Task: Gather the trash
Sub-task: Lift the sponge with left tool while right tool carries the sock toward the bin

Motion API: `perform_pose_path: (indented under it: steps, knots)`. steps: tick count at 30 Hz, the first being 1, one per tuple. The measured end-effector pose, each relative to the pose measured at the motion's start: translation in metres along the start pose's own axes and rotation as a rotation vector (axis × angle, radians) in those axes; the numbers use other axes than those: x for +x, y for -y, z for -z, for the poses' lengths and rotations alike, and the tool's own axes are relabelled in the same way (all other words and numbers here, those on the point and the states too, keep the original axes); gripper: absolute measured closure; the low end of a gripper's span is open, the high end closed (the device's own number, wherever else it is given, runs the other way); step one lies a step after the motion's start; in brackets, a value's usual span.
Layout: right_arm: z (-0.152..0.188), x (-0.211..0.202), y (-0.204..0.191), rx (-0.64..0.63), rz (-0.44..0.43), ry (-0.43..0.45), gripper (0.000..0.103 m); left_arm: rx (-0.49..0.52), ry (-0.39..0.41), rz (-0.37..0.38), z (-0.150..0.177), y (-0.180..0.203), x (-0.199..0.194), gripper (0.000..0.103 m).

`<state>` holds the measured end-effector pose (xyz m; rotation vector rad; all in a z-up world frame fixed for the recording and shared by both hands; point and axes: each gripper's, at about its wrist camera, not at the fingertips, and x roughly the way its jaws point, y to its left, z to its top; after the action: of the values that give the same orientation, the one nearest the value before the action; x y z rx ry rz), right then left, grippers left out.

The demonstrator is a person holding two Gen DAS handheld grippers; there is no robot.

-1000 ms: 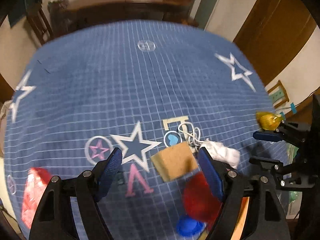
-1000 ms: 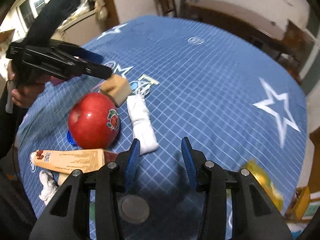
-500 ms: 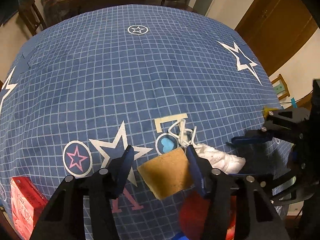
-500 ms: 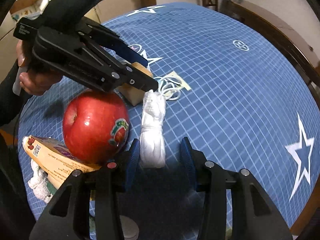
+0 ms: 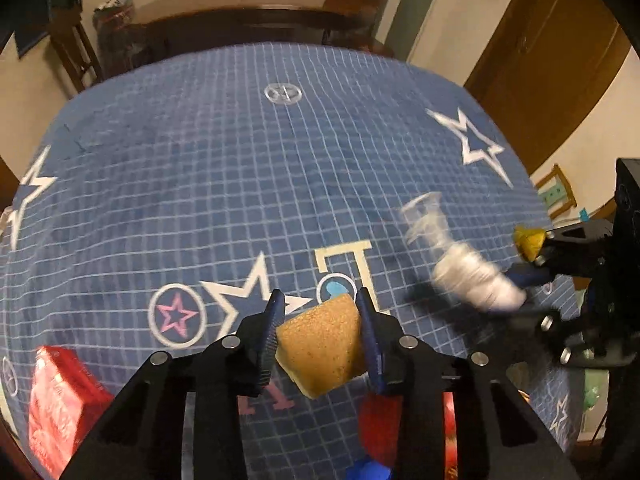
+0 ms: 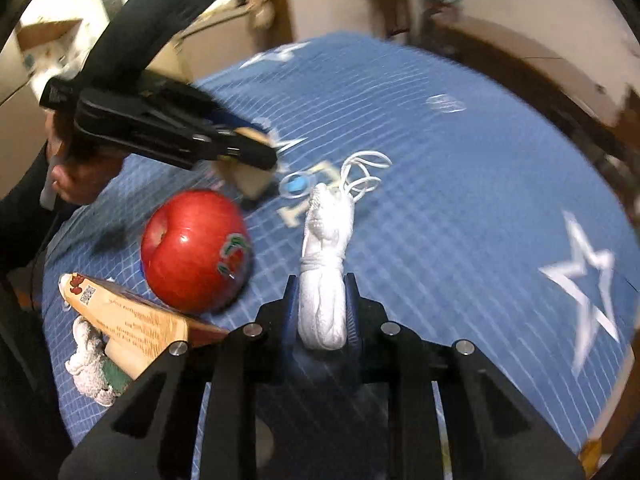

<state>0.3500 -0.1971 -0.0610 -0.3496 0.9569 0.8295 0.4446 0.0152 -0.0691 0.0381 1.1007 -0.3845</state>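
Sticker on apple, lettering unreadable

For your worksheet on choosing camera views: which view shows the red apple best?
The right wrist view: the whole apple shows, sticker included, beside the white bundle. The left wrist view shows only a red sliver behind a finger.

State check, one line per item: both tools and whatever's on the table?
left tool: just closed on sponge
right tool: shut on white rolled mask
apple: resting on table, untouched
carton: lying flat
red box: on table
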Motion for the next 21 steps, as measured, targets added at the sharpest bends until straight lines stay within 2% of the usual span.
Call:
perform_pose_path:
  steps: [5, 8, 12, 16, 21]
  knots:
    - [0.024, -0.047, -0.016, 0.097, 0.193, 0.116, 0.082, 0.013, 0.112, -0.072, 0.021, 0.007, -0.049, 0.065]
    - [0.043, -0.073, -0.038, 0.156, 0.302, 0.197, 0.082, 0.023, 0.231, -0.167, 0.047, 0.016, -0.089, 0.065]
    - [0.069, -0.104, -0.101, 0.193, 0.440, 0.330, 0.082, 0.018, 0.369, -0.229, 0.089, 0.034, -0.134, 0.065]
    - [0.090, -0.117, -0.167, 0.163, 0.617, 0.426, 0.082, 0.051, 0.541, -0.348, 0.146, 0.070, -0.174, 0.065]
    - [0.113, -0.129, -0.213, 0.175, 0.785, 0.537, 0.082, 0.059, 0.688, -0.383, 0.199, 0.109, -0.206, 0.065]
